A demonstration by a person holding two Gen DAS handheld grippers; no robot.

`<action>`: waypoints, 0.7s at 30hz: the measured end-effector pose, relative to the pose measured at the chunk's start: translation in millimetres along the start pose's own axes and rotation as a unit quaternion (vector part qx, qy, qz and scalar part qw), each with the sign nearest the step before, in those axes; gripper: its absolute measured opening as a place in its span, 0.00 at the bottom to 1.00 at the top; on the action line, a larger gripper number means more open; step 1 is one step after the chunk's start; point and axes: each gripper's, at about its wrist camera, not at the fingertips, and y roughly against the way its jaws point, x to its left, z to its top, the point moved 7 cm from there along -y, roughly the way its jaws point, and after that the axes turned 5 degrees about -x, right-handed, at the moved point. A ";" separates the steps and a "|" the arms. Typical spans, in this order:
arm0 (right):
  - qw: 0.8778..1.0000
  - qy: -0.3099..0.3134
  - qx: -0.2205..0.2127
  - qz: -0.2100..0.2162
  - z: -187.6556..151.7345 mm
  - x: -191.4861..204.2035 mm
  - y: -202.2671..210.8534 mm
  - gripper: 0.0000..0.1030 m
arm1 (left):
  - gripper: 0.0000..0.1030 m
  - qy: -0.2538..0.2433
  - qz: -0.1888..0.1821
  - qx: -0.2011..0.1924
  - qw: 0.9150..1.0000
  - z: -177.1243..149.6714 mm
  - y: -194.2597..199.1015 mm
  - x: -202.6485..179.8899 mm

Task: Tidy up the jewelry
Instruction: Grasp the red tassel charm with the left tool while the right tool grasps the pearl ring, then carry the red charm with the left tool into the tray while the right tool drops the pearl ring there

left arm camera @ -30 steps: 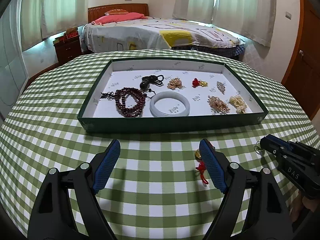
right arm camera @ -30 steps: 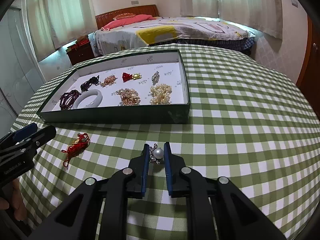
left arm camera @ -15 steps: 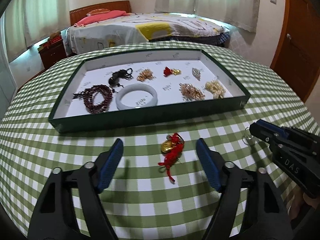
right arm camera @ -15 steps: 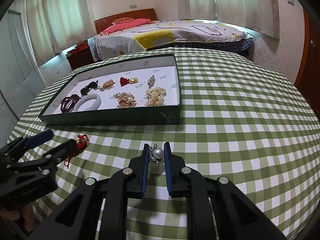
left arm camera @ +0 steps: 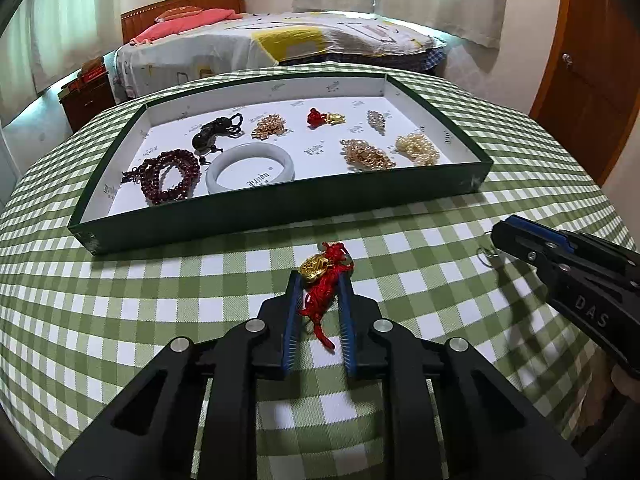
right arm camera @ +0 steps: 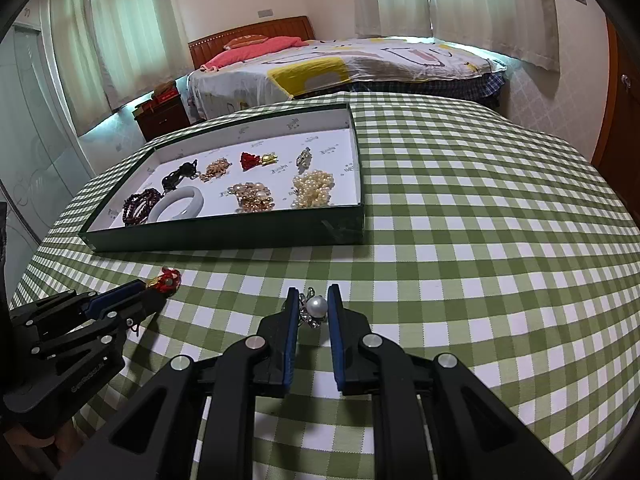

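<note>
A red knotted cord with a gold charm (left arm camera: 316, 267) lies on the green checked tablecloth in front of the tray. My left gripper (left arm camera: 320, 278) has its jaws closing on it, and the blue pads press the red cord from both sides. In the right wrist view the same charm (right arm camera: 168, 279) pokes out of the left gripper (right arm camera: 148, 288). My right gripper (right arm camera: 313, 294) is shut on a pearl brooch (right arm camera: 316, 306) that rests on the cloth. From the left wrist view the right gripper (left arm camera: 500, 236) sits to the right.
A dark green tray (left arm camera: 280, 208) with a white floor stands just beyond both grippers. It holds a dark red bead bracelet (left arm camera: 168, 174), a pale bangle (left arm camera: 250, 162), a pearl pile (left arm camera: 416, 148) and several small gold pieces. A bed stands behind the round table.
The left gripper came forward and down over the red cord charm, and its jaws went from wide apart to closed on it. The right gripper kept still on the pearl brooch.
</note>
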 end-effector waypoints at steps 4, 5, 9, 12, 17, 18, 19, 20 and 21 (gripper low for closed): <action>1.000 0.003 -0.002 0.001 0.5 2.8 0.9 0.15 | 0.10 0.000 -0.003 -0.013 1.000 3.9 10.3 1.1; 1.000 0.003 -0.003 0.002 0.8 3.6 1.4 0.15 | 0.09 0.002 -0.003 -0.016 1.000 5.5 12.6 2.0; 1.000 0.006 -0.007 0.003 3.7 7.4 4.2 0.15 | 0.09 0.010 -0.004 -0.028 1.000 11.9 21.9 6.0; 1.000 0.008 -0.011 0.004 5.6 9.5 7.4 0.15 | 0.09 0.011 -0.004 -0.035 0.999 15.6 27.6 7.9; 1.000 0.010 -0.013 0.006 8.0 13.0 10.5 0.15 | 0.09 0.015 -0.006 -0.048 0.999 21.2 36.9 11.6; 1.000 0.011 -0.015 0.006 8.9 14.2 11.6 0.15 | 0.09 0.015 -0.006 -0.050 0.999 21.8 38.5 11.9; 1.000 0.012 -0.016 0.007 9.6 14.7 12.7 0.15 | 0.09 0.015 -0.005 -0.053 0.998 23.4 41.0 12.7; 1.000 0.013 -0.018 0.007 11.0 16.1 14.4 0.15 | 0.09 0.015 -0.004 -0.055 0.998 24.8 42.7 13.4; 1.000 0.013 -0.019 0.008 12.1 16.8 15.4 0.15 | 0.09 0.015 -0.004 -0.057 0.998 25.7 44.2 14.0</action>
